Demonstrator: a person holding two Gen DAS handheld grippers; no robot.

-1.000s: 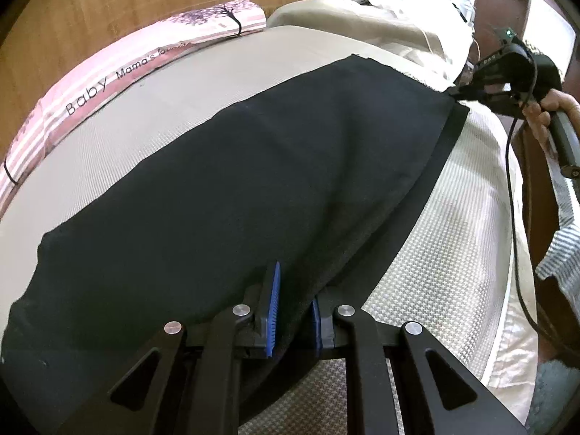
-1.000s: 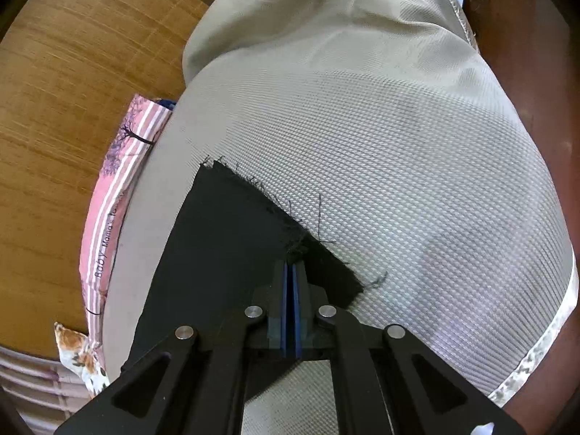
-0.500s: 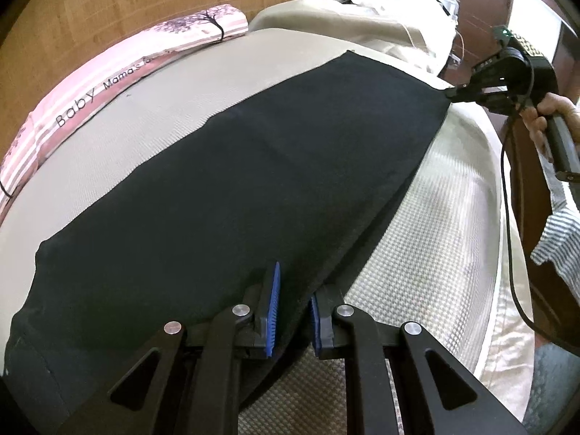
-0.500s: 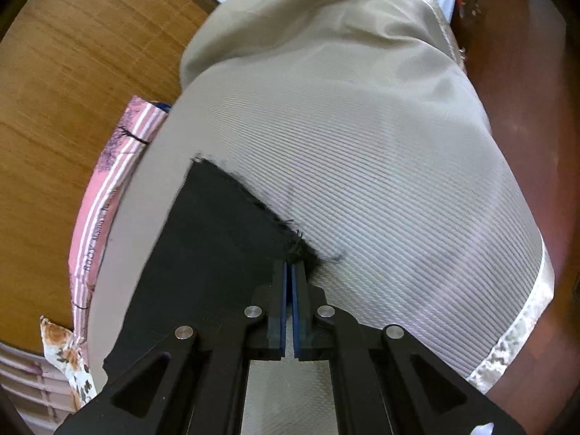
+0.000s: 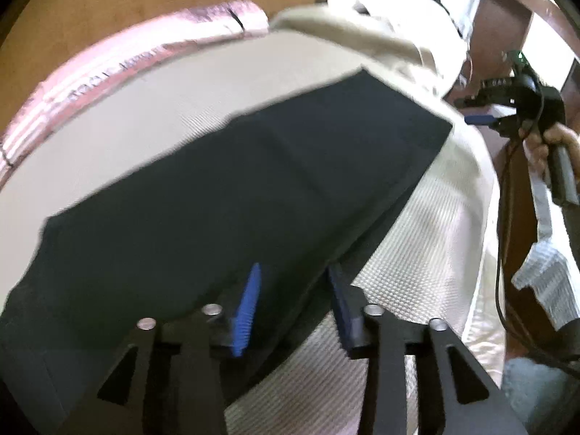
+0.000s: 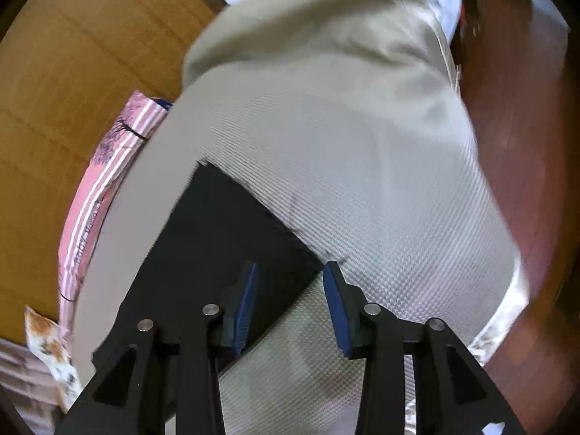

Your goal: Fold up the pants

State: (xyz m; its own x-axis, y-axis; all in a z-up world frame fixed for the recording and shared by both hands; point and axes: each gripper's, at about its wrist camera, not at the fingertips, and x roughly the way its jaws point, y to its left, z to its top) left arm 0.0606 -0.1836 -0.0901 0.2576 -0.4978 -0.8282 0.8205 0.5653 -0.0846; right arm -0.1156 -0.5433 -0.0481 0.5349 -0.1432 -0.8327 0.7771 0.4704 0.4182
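Black folded cloth pants lie flat on our beige textured bedspread; our left gripper and right gripper have just been opening, pads clear of the fabric.

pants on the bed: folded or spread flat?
Folded lengthwise. In the left wrist view the black pants lie as one long strip on the bedcover, with a second layer's edge showing under the near side.

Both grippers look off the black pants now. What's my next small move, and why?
Probably lift both clear, then regrip for the crosswise fold: the left gripper and right gripper have just been opening, and the black fabric pants lie flat, halved lengthwise.
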